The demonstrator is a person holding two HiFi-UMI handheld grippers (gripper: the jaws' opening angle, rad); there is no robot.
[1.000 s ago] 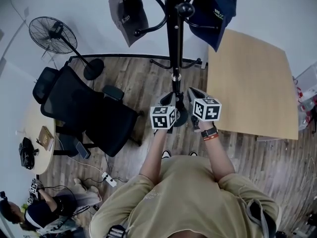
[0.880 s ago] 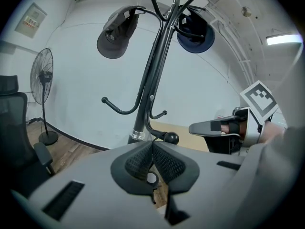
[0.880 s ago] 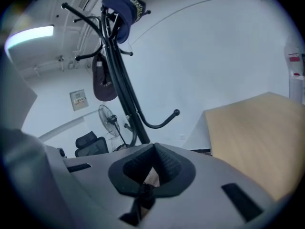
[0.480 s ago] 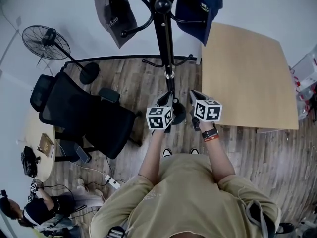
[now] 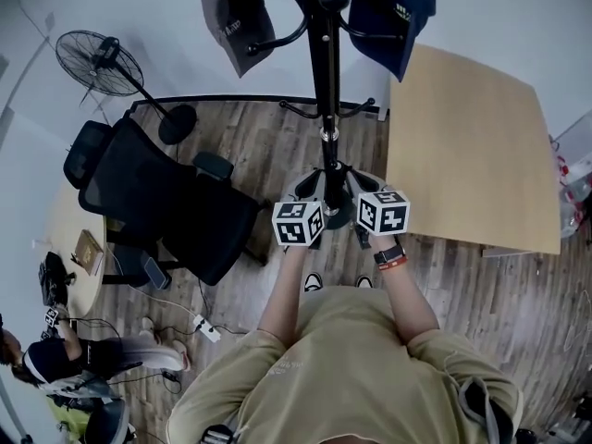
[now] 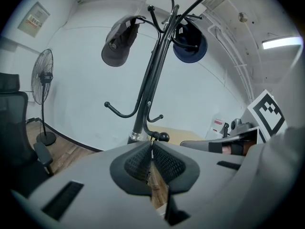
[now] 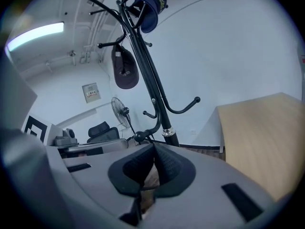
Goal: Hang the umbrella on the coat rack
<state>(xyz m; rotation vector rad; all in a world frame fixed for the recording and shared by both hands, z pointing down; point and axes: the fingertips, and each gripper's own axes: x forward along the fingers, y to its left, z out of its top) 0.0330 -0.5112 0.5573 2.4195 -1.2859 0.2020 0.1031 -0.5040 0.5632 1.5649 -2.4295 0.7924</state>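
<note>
Black coat rack (image 5: 326, 81) just beyond left hand-held gripper (image 6: 151, 147) and right hand-held gripper (image 7: 153, 149), jaws together.

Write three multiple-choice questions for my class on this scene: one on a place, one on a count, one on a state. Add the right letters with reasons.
1. On which side of the coat rack does the wooden table stand for the person?
A left
B right
C under the chair

2. How many caps hang on the rack?
A one
B two
C four

3. How do the left gripper's jaws stand?
A wide apart
B shut on an umbrella
C shut, empty

Answers:
1 B, the table lies at the head view's right.
2 B, a grey cap and a navy cap hang there.
3 C, the jaws meet with nothing between them.
</note>
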